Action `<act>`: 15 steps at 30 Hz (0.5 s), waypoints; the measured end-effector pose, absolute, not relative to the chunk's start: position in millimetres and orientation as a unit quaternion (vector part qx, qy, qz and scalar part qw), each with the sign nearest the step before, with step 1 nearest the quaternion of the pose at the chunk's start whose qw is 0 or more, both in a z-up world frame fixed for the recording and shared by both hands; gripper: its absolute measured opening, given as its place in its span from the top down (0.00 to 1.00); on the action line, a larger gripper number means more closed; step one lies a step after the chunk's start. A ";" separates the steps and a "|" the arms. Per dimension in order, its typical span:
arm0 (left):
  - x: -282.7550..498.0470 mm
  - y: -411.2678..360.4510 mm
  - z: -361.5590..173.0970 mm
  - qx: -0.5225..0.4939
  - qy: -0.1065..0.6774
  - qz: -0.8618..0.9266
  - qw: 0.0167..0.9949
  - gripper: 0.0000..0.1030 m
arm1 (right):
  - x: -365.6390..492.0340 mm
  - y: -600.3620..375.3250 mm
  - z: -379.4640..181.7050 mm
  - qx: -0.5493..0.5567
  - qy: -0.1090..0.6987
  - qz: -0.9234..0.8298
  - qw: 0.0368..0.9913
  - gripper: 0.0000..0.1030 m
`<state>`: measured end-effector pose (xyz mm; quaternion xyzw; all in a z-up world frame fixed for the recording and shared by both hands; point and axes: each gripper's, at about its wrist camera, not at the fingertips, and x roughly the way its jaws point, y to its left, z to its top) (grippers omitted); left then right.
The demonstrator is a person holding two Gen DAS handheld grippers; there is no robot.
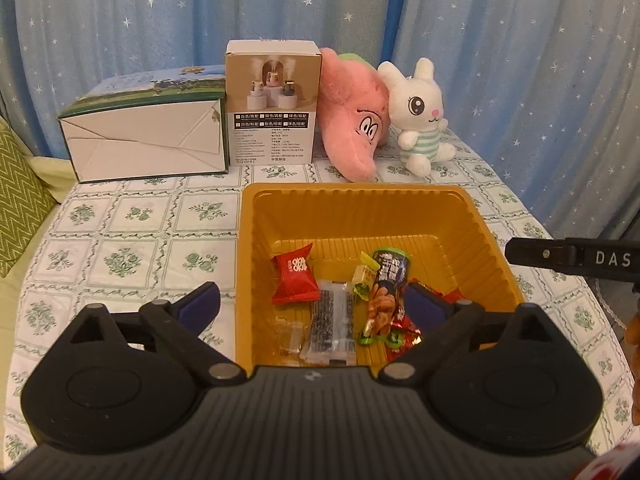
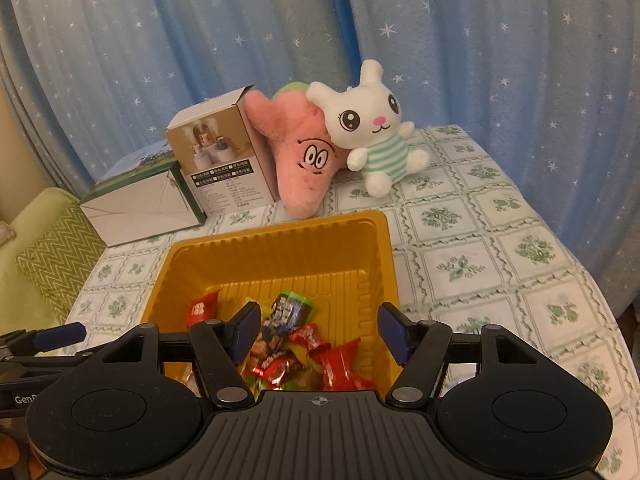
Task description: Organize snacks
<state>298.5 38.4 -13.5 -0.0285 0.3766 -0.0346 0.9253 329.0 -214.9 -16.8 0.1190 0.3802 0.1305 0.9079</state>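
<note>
L gripper (image 1: pixel 316 306) tilted down, jaws wide, empty; R gripper (image 2: pixel 318 326) likewise, part-open, empty. Snacks (image 1: pixel 340 304) in yellow tray (image 1: pixel 360 204) beneath both.

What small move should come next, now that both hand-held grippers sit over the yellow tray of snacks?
Probably draw both back from the yellow tray: the left hand-held gripper and right hand-held gripper are open and empty, the wrapped snacks lie inside, and no loose snack shows on the tablecloth.
</note>
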 end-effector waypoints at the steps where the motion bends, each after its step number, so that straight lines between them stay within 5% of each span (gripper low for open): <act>1: 294.0 38.5 -10.8 -0.028 0.375 -0.032 0.926 0.03 | 324.8 -215.0 -14.9 0.118 0.382 0.131 0.907 0.37; 7: 263.0 40.9 5.2 -0.038 0.371 -0.025 0.927 0.00 | 291.6 -220.5 -4.9 0.134 0.394 0.129 0.900 0.23; 15: 212.4 36.5 24.9 -0.030 0.363 0.008 0.931 0.00 | 246.3 -223.7 9.1 0.130 0.405 0.127 0.896 0.21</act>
